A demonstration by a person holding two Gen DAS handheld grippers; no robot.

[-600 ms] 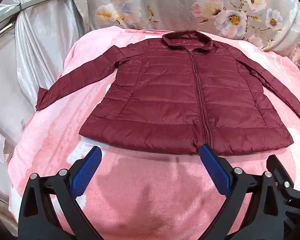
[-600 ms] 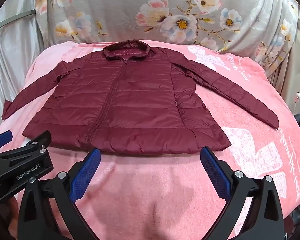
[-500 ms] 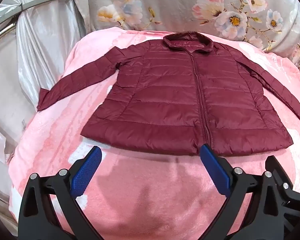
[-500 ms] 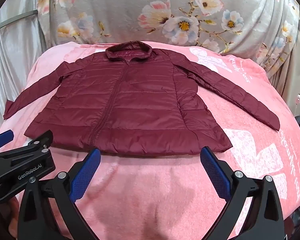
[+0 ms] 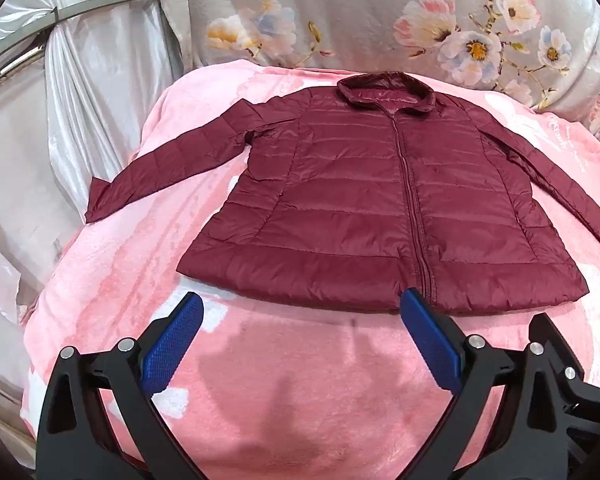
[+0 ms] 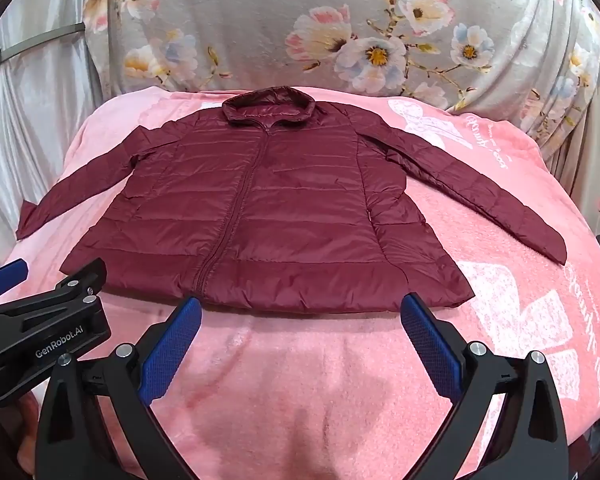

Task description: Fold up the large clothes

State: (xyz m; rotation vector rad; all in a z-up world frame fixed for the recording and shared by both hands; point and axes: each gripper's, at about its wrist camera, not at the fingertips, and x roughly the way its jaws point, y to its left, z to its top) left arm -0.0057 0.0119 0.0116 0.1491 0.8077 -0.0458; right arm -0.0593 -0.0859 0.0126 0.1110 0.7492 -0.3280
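Pink fleece blanket [image 5: 260,400] covers the bed under floral drapery; my maroon quilted puffer jacket [image 5: 360,216] lies flat, zipped, sleeves spread; I judge it light, soft, slippery, best pinched at cuffs and hem; no containers visible; left gripper [image 5: 300,344] and right gripper [image 6: 300,344] spread, empty.

In the left wrist view the jacket [image 5: 380,208] loses its right sleeve's cuff past the frame edge. The white lettering [image 6: 496,148] on the pink blanket [image 6: 300,380] is too blurred to read
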